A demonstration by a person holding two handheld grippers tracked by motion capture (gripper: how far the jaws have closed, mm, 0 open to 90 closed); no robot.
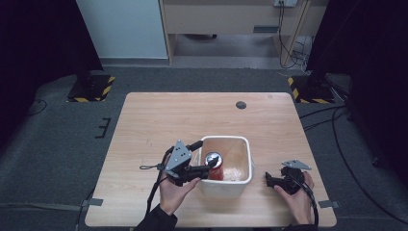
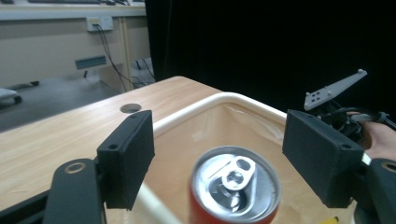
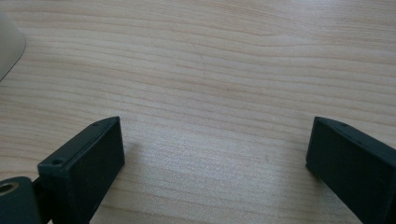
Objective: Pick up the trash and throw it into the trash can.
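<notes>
A red drinks can (image 1: 214, 166) with a silver pull-tab top (image 2: 235, 183) stands upright inside a cream plastic bin (image 1: 226, 139) at the table's front middle. My left gripper (image 1: 205, 157) reaches over the bin's left rim, open, its jaws wide on either side of the can (image 2: 235, 183) without touching it. In the left gripper view the gripper (image 2: 222, 150) frames the can from above. My right gripper (image 1: 269, 180) is held low to the right of the bin, open, with bare wood between its jaws (image 3: 215, 158).
Something white and crumpled (image 1: 234, 173) lies in the bin beside the can. A round cable hole (image 1: 241, 105) sits near the table's far edge. Cables trail on the floor at the right (image 1: 337, 139). The bin's corner (image 3: 8, 46) shows at the left of the right gripper view.
</notes>
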